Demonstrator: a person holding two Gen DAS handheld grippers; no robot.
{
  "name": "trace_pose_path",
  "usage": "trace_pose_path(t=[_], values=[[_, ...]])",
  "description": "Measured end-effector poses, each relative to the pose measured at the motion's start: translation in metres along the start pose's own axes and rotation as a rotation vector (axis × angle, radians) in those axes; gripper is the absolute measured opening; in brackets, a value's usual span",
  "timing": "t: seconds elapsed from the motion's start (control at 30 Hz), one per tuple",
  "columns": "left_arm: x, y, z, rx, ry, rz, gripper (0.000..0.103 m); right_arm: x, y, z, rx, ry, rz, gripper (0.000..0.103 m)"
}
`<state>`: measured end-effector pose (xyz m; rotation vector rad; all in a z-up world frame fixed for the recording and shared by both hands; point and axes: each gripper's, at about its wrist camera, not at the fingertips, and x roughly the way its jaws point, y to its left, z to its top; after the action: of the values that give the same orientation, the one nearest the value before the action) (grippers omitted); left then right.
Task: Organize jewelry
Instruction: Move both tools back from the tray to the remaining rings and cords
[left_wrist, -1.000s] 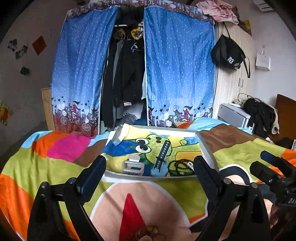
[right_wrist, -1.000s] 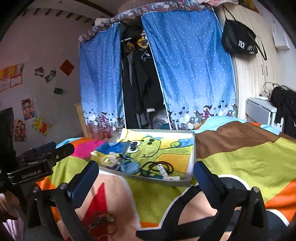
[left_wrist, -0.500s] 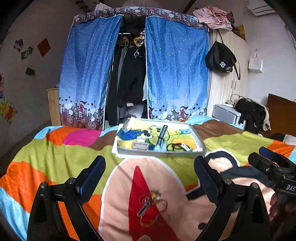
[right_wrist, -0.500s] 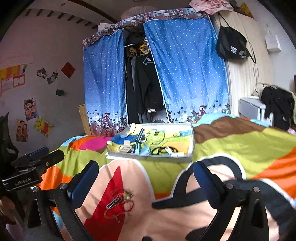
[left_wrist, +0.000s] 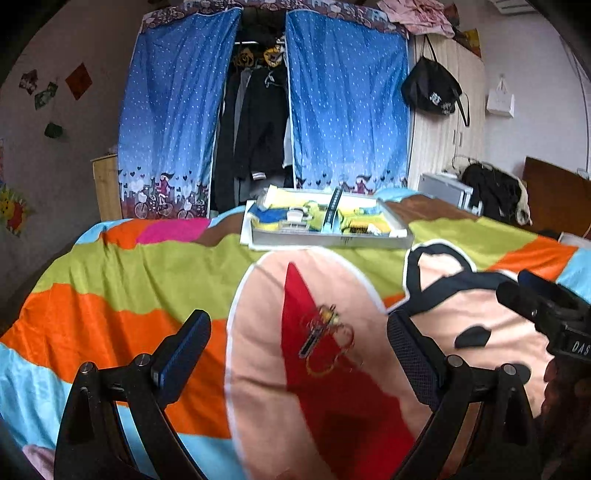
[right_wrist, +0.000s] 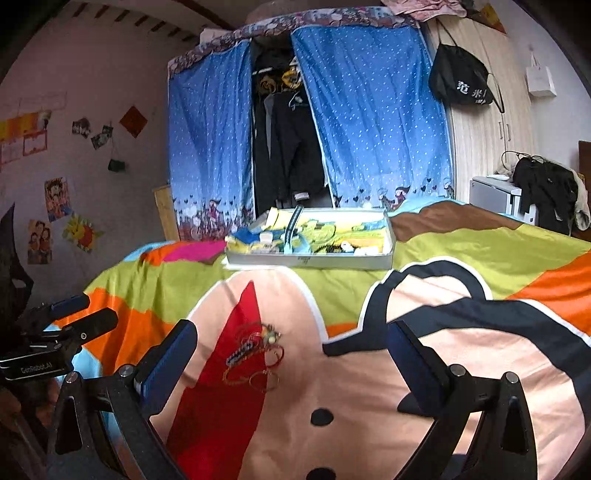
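A small tangle of jewelry (left_wrist: 325, 341) lies on the red patch of the bedspread: thin red and gold rings, a dark beaded strip and a gold charm. The right wrist view shows the same jewelry (right_wrist: 256, 354). A shallow white tray (left_wrist: 332, 242) sits farther back on the bed, lined with a cartoon cloth and holding a watch, a dark strap and beads; it is also the tray (right_wrist: 310, 260) in the right wrist view. My left gripper (left_wrist: 299, 345) is open, just short of the jewelry. My right gripper (right_wrist: 291, 354) is open too, with nothing between its fingers.
The bed has a bright striped cartoon cover (left_wrist: 110, 269). Behind it stands a wardrobe with blue curtains (left_wrist: 343, 107), a wooden cupboard with a black bag (left_wrist: 430, 88), and a chair heaped with dark clothes (left_wrist: 493, 192). The other gripper (left_wrist: 546, 314) shows at the right edge.
Both grippers have pulled back from the tray toward the near side of the bed. The loose jewelry has come into full view ahead of the fingers. Both stayed open.
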<state>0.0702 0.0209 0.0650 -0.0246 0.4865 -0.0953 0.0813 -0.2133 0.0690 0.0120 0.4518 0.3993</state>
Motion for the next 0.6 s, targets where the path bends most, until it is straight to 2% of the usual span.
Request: trace_pose_path(t=[0.1,0.33,0.6], values=[[0.003,0.003,-0.014,0.008,0.031,-0.013,0.094,0.006,0.005,-0.011,-0.016,0.037,-0.004,0.103],[0.027,0.016,-0.039,-0.034,0.175,-0.084,0.094,0.027,0.006,-0.036,-0.01,0.145,-0.003,0.103],[0.049,0.029,-0.048,-0.107,0.294,-0.11,0.093,0.048,0.003,-0.062,0.009,0.246,-0.015,0.103]])
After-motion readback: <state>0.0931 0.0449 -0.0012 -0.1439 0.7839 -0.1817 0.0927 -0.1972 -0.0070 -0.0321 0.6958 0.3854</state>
